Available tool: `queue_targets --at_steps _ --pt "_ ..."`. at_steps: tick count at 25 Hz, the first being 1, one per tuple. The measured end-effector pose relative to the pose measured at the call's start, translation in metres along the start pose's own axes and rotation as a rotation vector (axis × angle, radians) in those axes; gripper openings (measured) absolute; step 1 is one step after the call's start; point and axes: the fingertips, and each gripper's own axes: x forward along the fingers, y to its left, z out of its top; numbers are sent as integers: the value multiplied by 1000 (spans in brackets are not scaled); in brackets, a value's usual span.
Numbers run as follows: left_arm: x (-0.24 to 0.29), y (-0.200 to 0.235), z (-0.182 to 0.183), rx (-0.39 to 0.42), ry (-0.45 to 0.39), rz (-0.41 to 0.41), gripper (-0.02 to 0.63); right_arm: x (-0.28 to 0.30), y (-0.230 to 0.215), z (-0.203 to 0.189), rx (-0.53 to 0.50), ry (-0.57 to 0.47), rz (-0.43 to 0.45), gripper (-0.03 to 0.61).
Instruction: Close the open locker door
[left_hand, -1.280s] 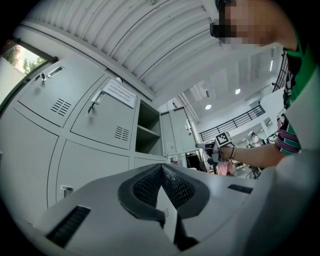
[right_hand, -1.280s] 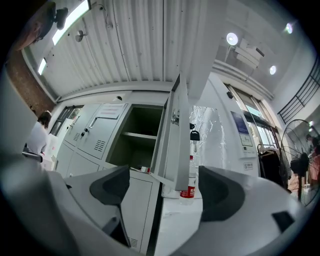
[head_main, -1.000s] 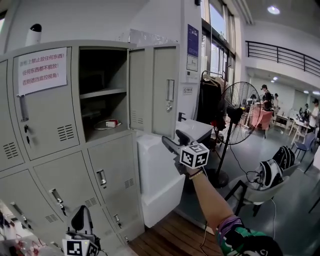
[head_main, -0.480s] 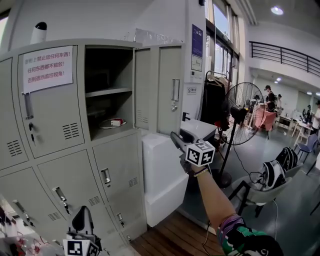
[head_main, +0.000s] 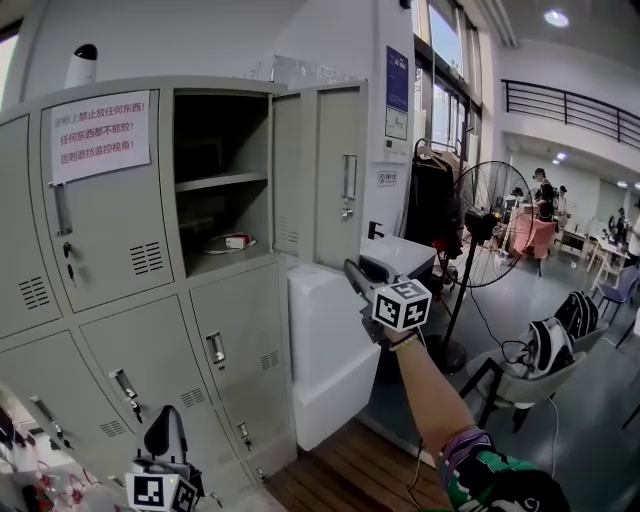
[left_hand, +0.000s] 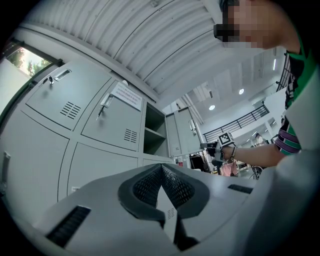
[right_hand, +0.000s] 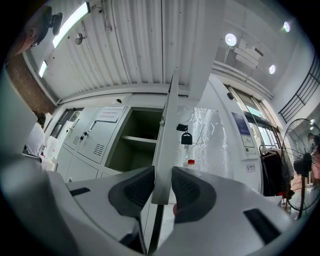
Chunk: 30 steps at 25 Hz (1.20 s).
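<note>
Change: the right tongs (right_hand: 162, 176) have just been closing; the lower edge of the locker door (right_hand: 167, 125) now sits between the pads, apparently pinched.
Meaning: a hold on the door seems to be made, so swinging it shut is judged the next step.
Left tongs (left_hand: 161, 172): clenched, empty, low in the head view's lower left.
Door place: upper middle of the head view, right of the open compartment (head_main: 215, 180).
Door heading: swung outward, free edge toward the person.
Long axis: upright.

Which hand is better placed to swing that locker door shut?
Right. The right gripper has the edge of the door between its jaws, which have just been closing on it. The left gripper hangs low, shut and empty, away from it.
</note>
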Motion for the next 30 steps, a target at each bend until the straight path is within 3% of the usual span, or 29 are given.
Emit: queue_targets --at_steps 13,25,30 --pt "45 -11 45 71 -71 -80 20 -7 25 6 6 -41 18 109" --pt "109 -28 51 89 -27 -186 20 -4 56 8 28 -67 26 109" --pt "111 -21 54 92 -36 -179 20 0 76 10 28 -82 42 117"
